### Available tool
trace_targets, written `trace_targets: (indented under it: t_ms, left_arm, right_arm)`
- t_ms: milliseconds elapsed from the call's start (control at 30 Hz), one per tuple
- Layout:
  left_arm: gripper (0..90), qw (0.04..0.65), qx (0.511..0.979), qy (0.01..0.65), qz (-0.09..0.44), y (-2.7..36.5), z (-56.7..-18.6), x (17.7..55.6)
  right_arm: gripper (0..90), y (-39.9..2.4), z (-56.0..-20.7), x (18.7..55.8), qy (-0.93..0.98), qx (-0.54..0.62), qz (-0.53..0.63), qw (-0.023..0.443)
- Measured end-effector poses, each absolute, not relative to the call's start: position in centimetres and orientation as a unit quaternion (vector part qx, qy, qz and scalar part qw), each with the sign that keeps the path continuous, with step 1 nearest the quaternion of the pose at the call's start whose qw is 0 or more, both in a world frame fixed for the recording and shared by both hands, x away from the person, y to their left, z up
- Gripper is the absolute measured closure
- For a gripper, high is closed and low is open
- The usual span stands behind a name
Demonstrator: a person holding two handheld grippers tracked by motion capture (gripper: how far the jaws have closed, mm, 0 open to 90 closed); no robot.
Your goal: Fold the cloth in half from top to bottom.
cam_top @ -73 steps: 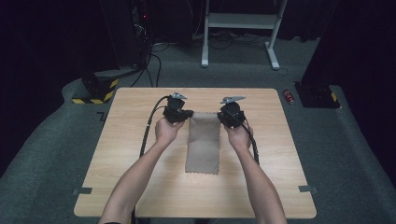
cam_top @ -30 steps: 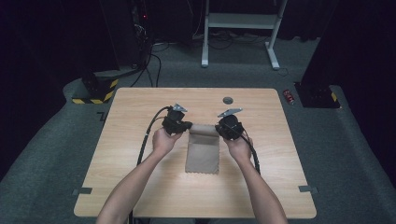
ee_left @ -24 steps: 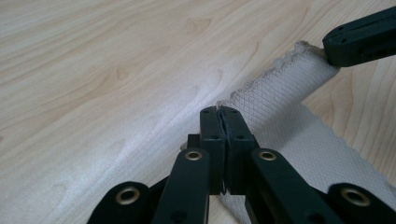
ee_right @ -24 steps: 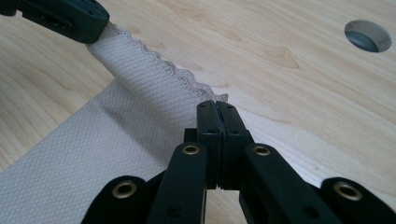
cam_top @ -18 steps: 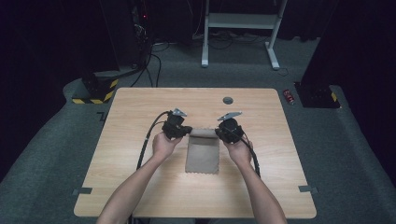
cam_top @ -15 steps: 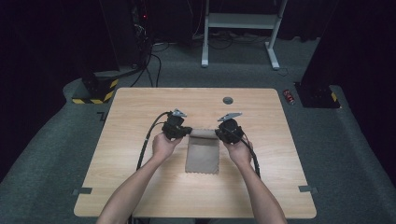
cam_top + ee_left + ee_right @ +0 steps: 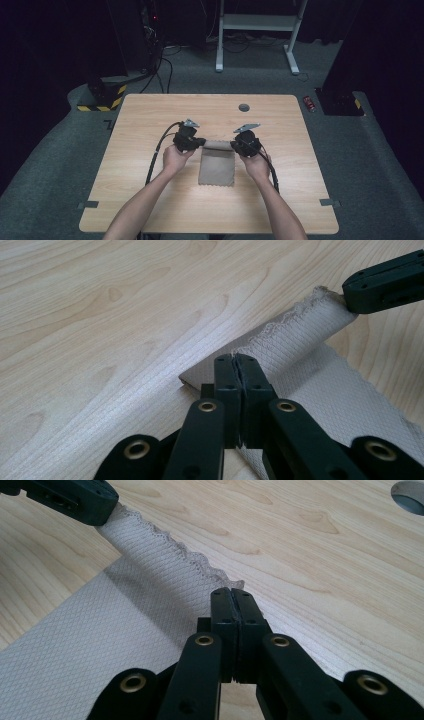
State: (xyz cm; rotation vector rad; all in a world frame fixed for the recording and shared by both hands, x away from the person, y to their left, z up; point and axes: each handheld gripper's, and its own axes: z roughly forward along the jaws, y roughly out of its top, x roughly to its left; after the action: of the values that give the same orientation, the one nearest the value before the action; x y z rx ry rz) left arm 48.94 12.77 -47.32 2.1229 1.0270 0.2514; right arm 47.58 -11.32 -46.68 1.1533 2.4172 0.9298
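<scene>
A beige textured cloth (image 7: pixel 216 167) lies mid-table, its far edge lifted and rolled back toward the person. My left gripper (image 7: pixel 201 144) is shut on the far left corner, and my right gripper (image 7: pixel 234 145) is shut on the far right corner. In the left gripper view, the jaws (image 7: pixel 235 358) pinch the cloth (image 7: pixel 305 335), and the other gripper (image 7: pixel 387 282) holds the opposite end. In the right gripper view, the closed jaws (image 7: pixel 232 591) clamp the scalloped edge of the cloth (image 7: pixel 100 625), with the other gripper (image 7: pixel 70 497) at the top left.
A round grey hole (image 7: pixel 244 107) sits in the wooden table (image 7: pixel 150 115) beyond the cloth. Black cables (image 7: pixel 156 155) trail from each gripper toward the person. On the floor are a yellow-and-black base (image 7: pixel 102 100) at the left and a small red item (image 7: pixel 311 103) at the right.
Both grippers have drawn the cloth's far edge toward the person, so the visible cloth is shorter. Over the last half second they hardly moved.
</scene>
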Motion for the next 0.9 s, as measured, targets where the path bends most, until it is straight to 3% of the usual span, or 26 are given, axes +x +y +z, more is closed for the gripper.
trace_targets:
  t_ms: [900]
  left_arm:
    - [88.5, 0.377, 0.829, 0.403, 0.087, 13.2, -48.5, 47.5]
  right_arm:
    - [89.2, -11.3, -47.7, 46.3, 0.849, 0.391, 0.326, 0.142]
